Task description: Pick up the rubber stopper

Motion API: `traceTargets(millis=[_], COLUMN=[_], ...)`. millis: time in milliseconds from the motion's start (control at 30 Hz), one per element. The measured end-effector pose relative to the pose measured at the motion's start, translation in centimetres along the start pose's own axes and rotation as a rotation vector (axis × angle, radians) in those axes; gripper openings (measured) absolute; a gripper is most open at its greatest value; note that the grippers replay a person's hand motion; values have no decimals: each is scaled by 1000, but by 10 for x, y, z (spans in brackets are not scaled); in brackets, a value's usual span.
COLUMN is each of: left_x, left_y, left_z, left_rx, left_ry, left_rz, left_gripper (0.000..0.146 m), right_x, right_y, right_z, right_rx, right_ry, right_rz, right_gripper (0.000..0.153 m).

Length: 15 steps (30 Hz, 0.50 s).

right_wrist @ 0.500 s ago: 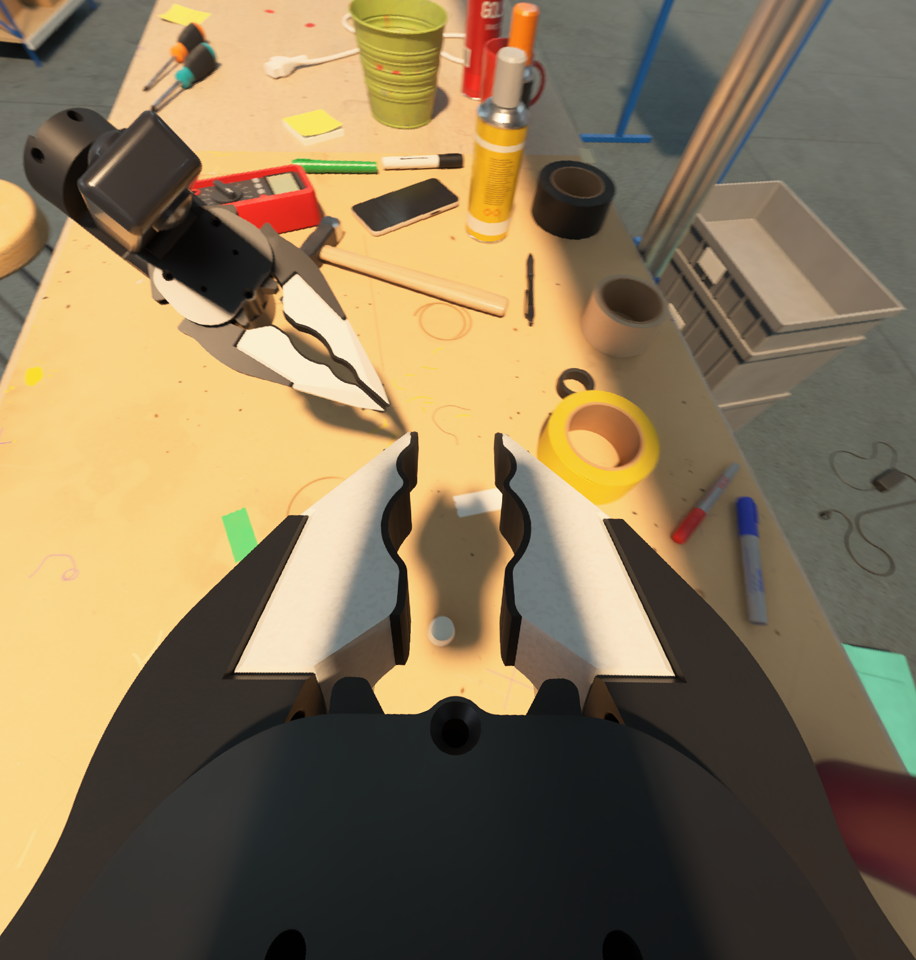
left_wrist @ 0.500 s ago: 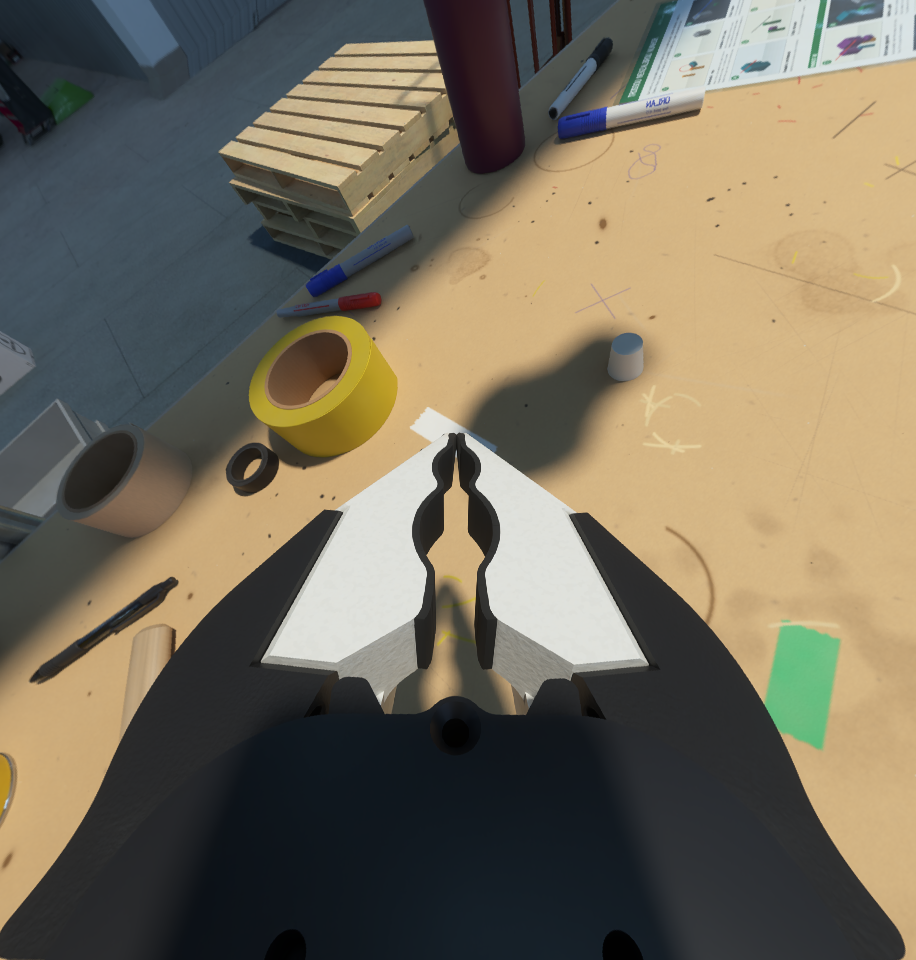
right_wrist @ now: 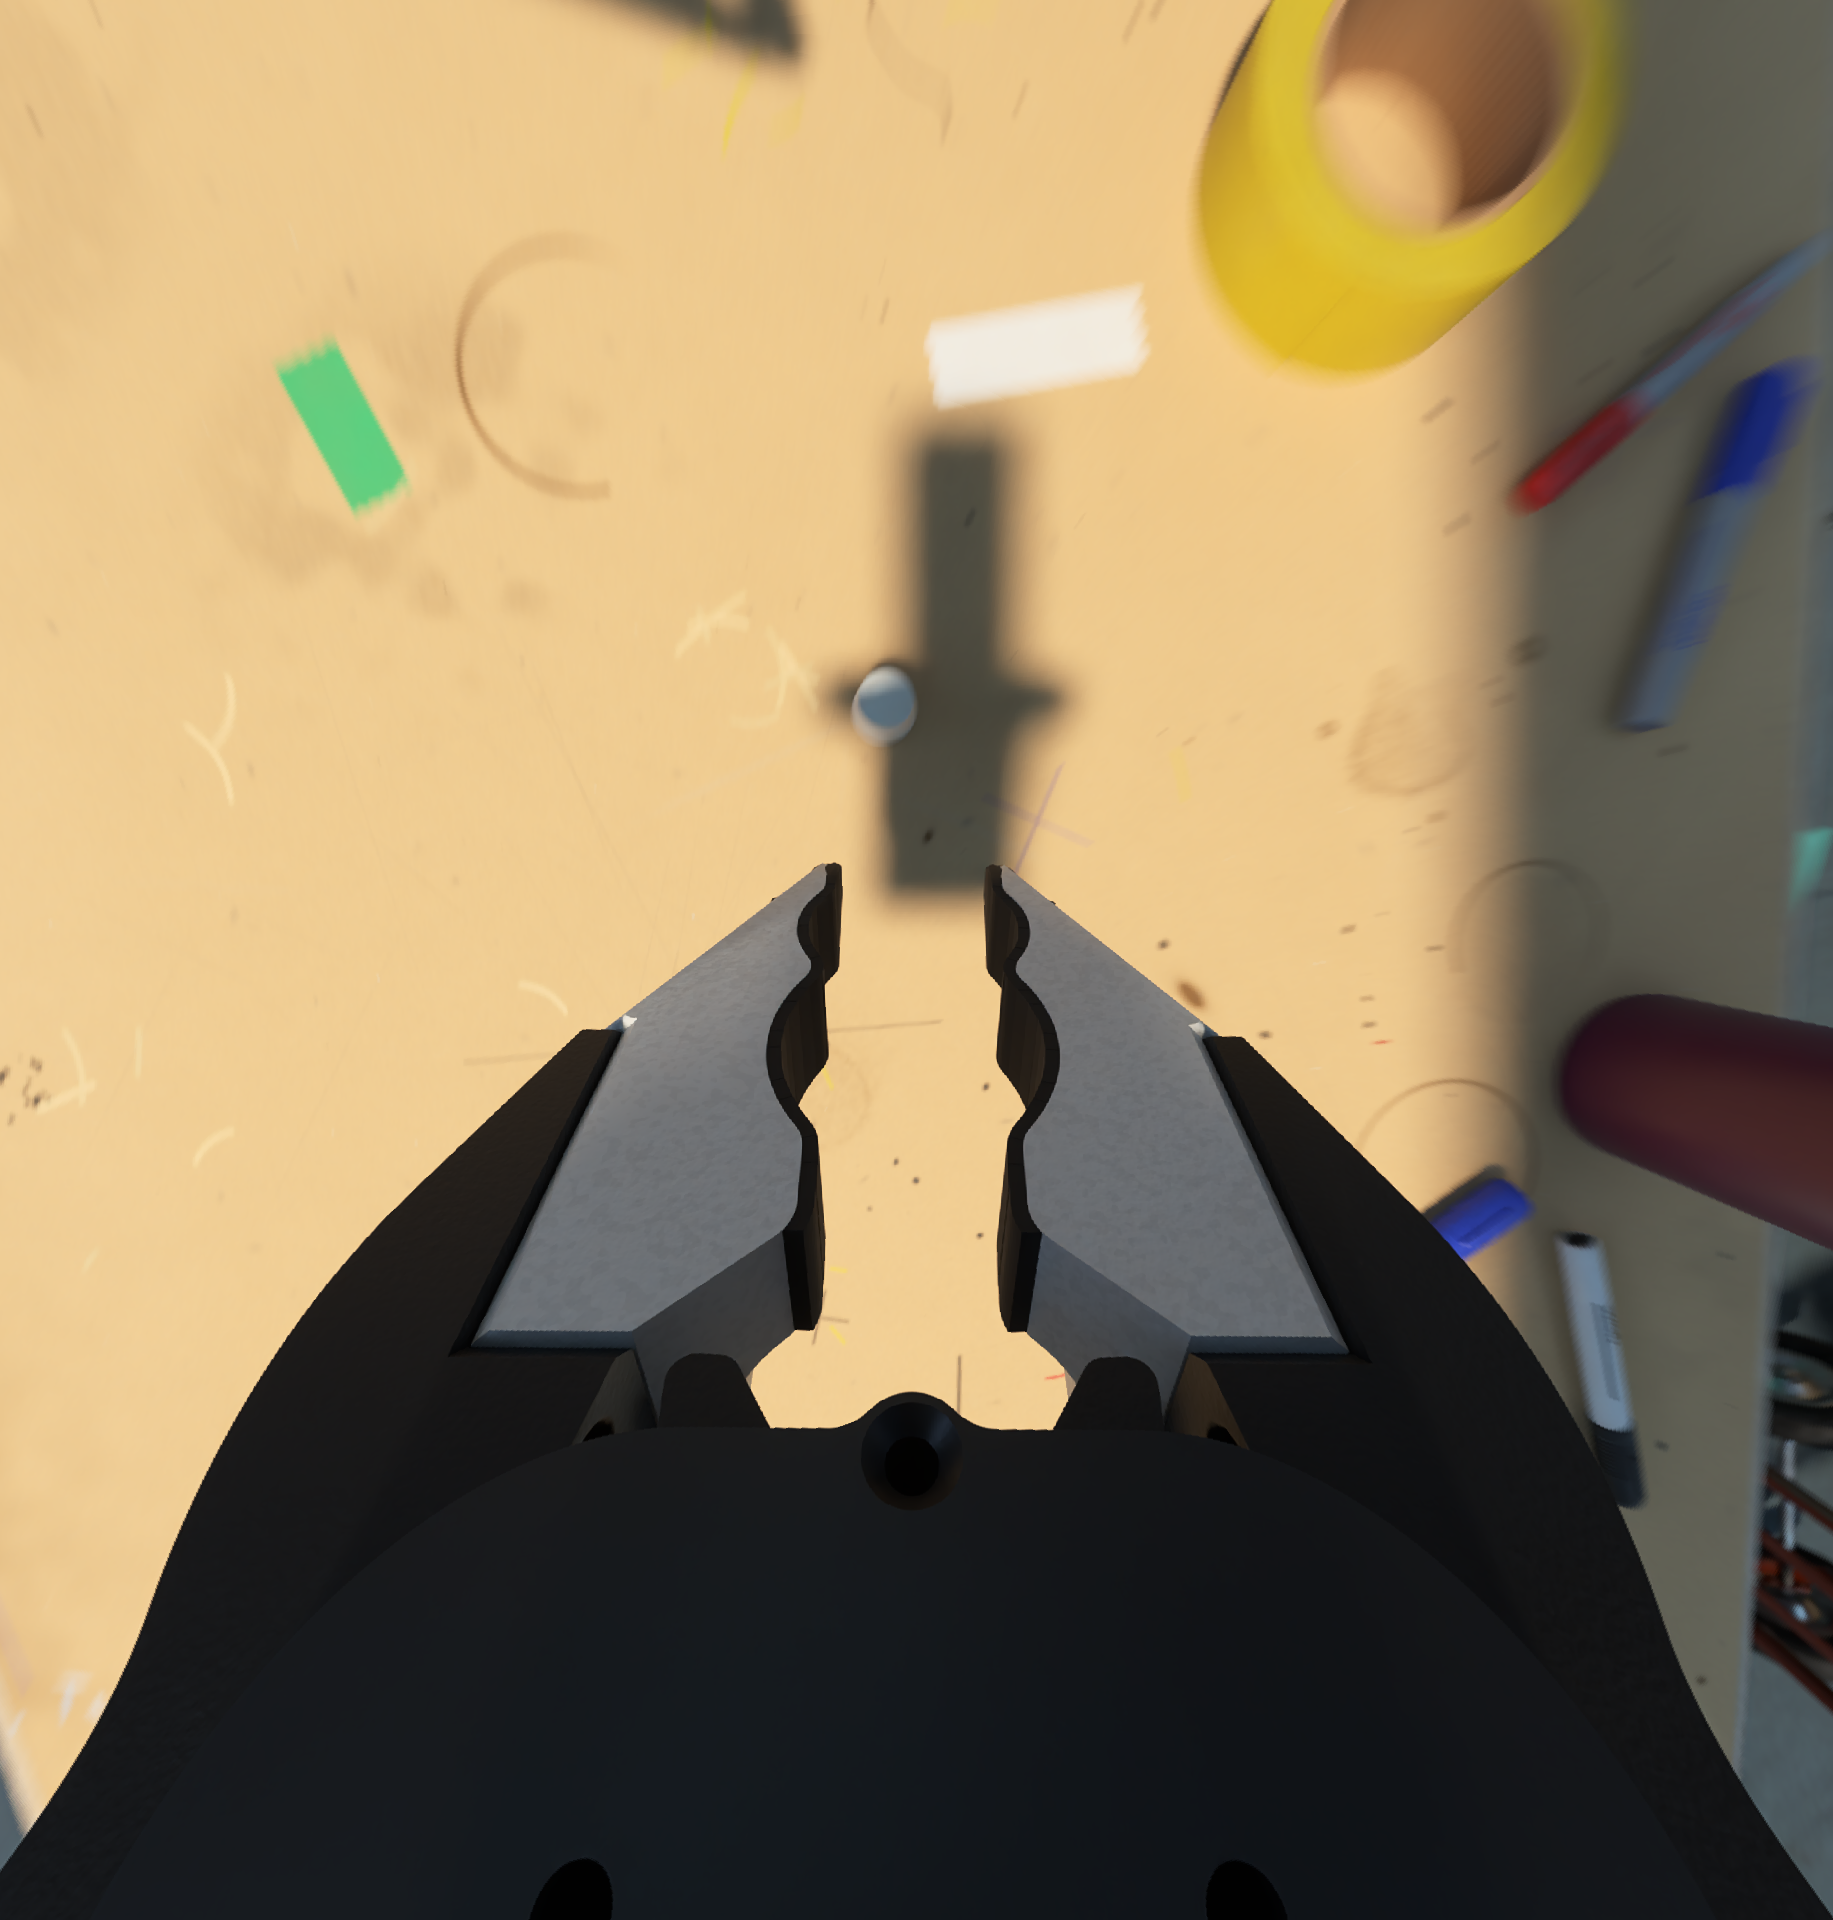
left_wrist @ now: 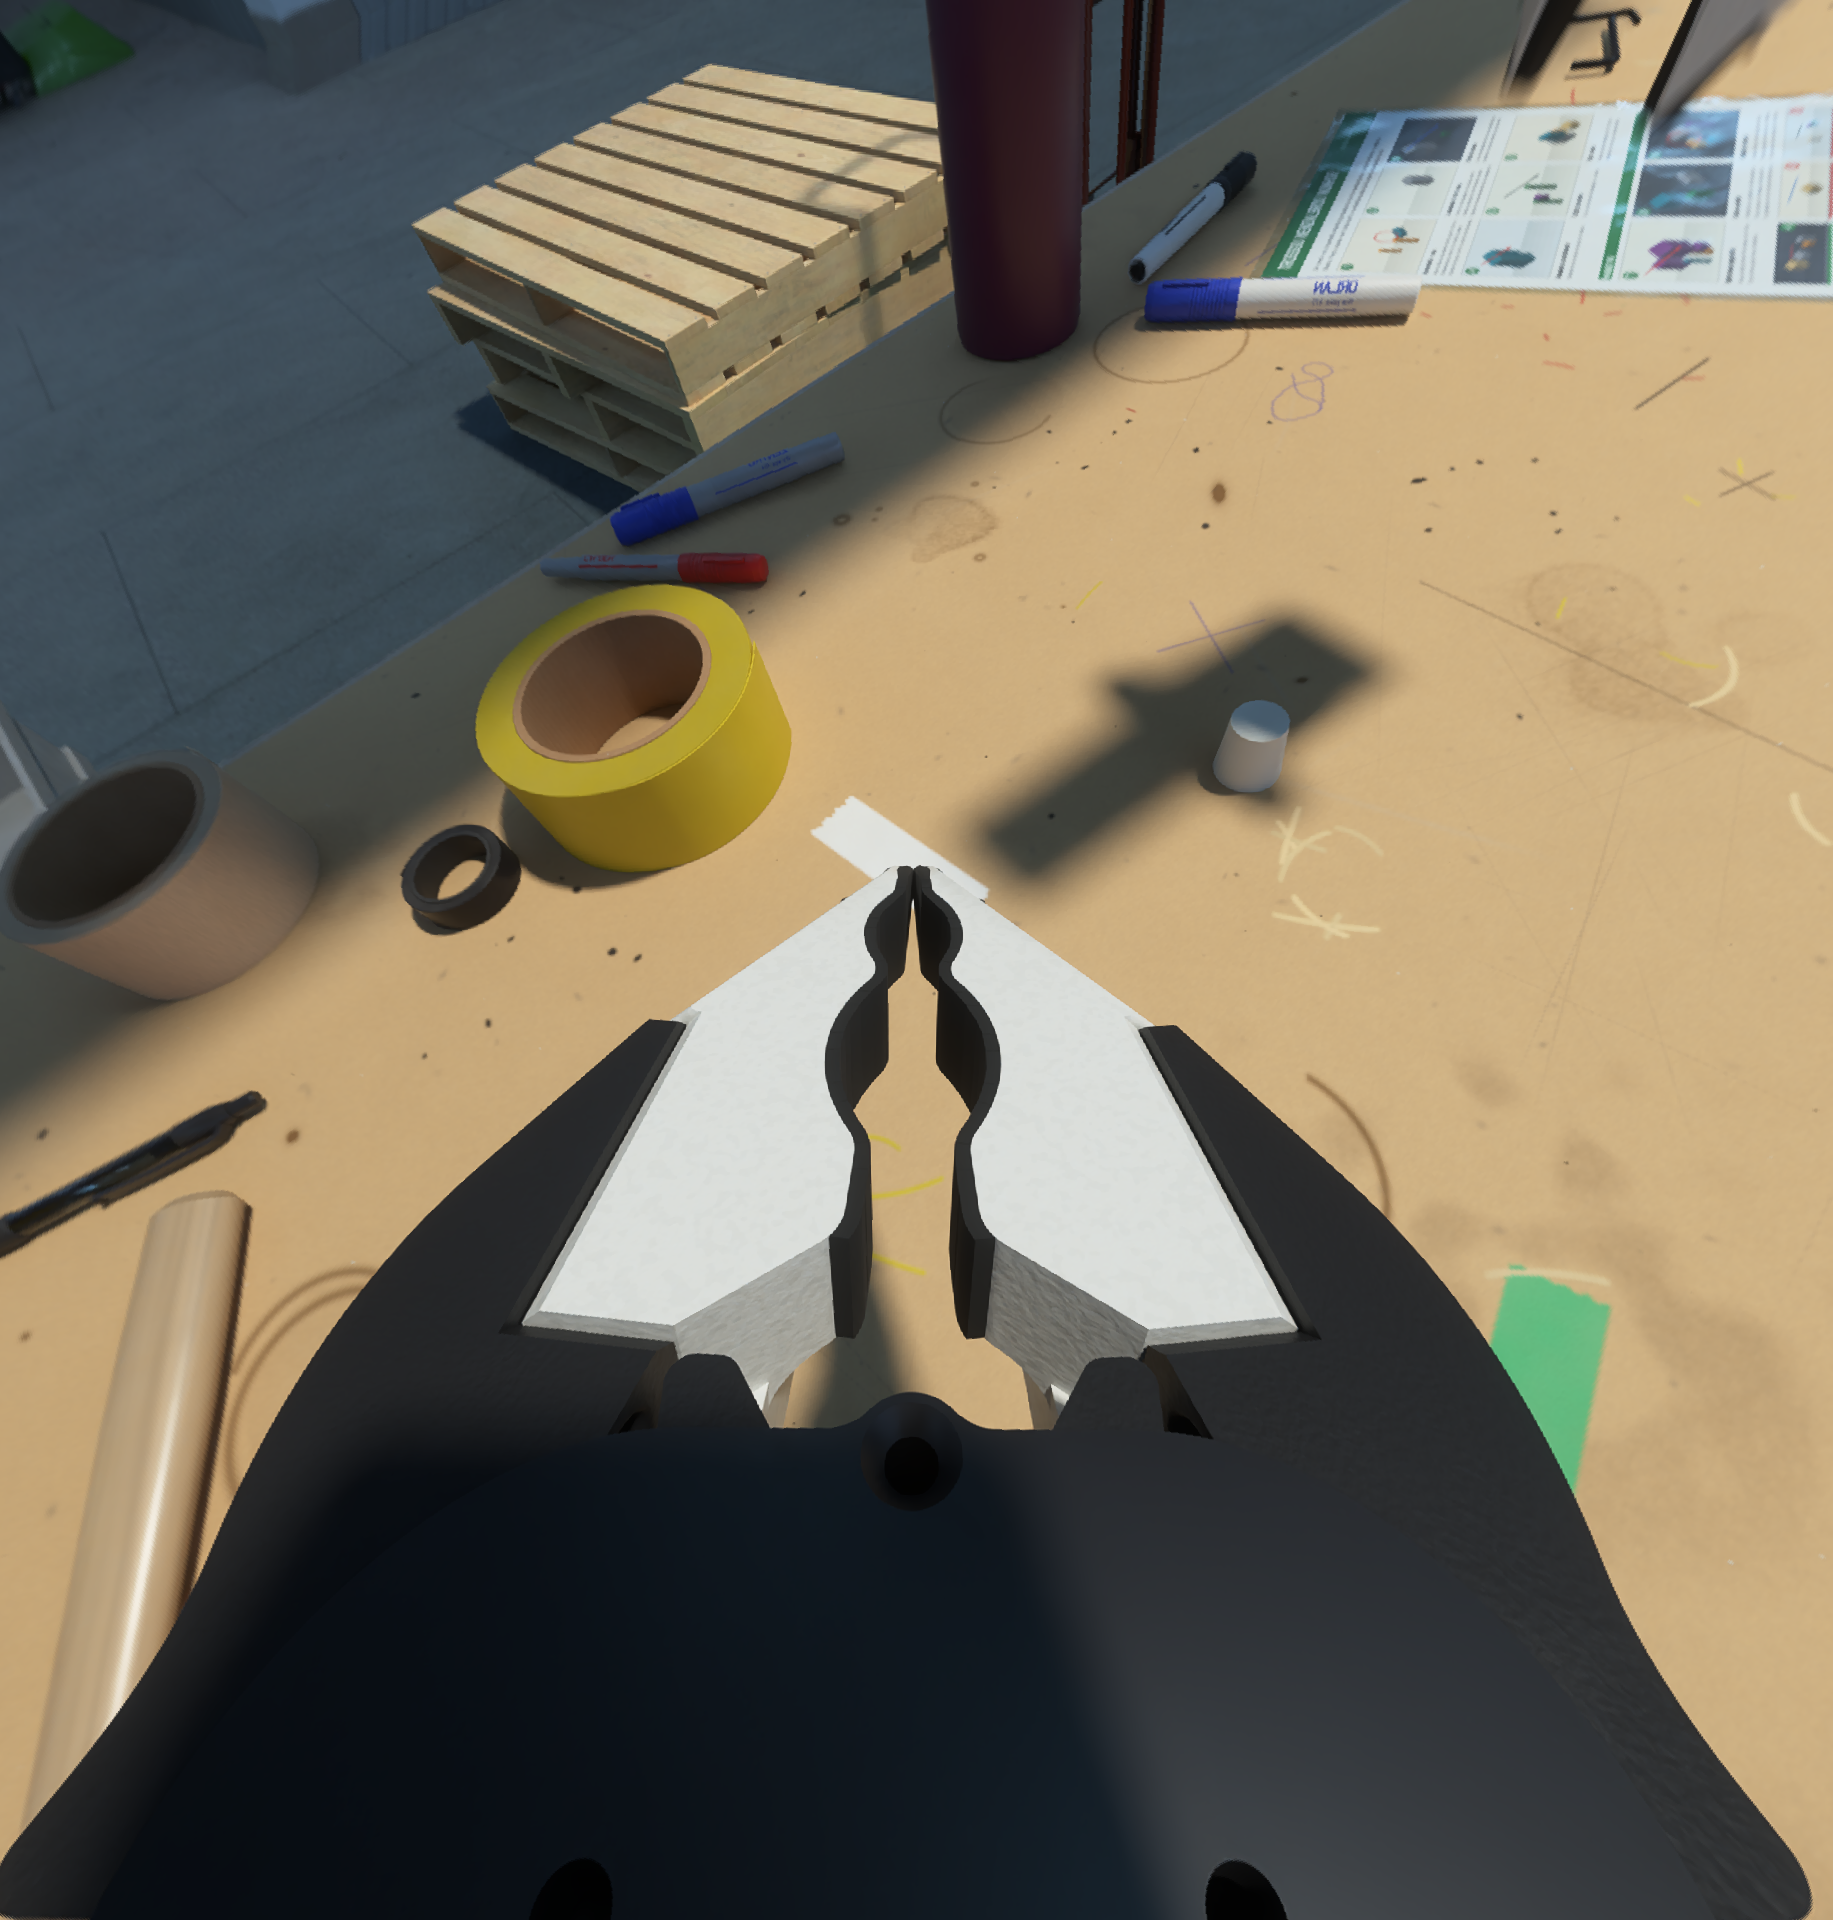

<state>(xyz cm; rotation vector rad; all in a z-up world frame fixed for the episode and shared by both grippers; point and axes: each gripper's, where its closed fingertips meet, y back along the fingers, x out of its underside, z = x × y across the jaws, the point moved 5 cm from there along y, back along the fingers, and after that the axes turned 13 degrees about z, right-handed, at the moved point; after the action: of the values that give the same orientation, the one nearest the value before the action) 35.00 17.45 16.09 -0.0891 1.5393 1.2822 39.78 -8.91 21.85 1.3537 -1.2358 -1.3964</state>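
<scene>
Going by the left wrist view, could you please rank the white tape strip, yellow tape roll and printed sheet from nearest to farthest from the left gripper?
From the left gripper:
1. White tape strip, at its fingertips.
2. Yellow tape roll, ahead-left.
3. Printed sheet, far ahead-right.

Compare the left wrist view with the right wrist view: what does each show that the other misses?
Only the left wrist view: the shut left hand-held gripper, wooden pallets, brown tape roll, small black ring, printed sheet.

Only the right wrist view: the open right hand-held gripper, above the table.

Both: rubber stopper standing free, yellow tape roll, green tape strip, maroon cylinder.
</scene>
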Motion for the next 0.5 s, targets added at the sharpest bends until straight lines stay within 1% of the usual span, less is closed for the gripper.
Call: traceTargets(millis=[67,133,233,367,500], left_x=[2,6,8,11,13], left_y=[-1,0,2,9,9], left_z=[3,8,14,21,24], left_rx=[16,4,16,21,36], left_ry=[34,52,108,141,158], left_rz=[-7,4,-7,-33,-41], left_gripper=[0,0,0,0,0], right_x=[-1,-6,-17,-28,-34], right_y=[-37,-72,-113,-141,-162], right_z=[-5,-6,-6,-3,0], right_rx=[-82,-149,-226,-311,-289], right_ry=[18,51,79,96,109], right_rz=[129,241,323,311,396], right_gripper=[29,29,27,30,33])
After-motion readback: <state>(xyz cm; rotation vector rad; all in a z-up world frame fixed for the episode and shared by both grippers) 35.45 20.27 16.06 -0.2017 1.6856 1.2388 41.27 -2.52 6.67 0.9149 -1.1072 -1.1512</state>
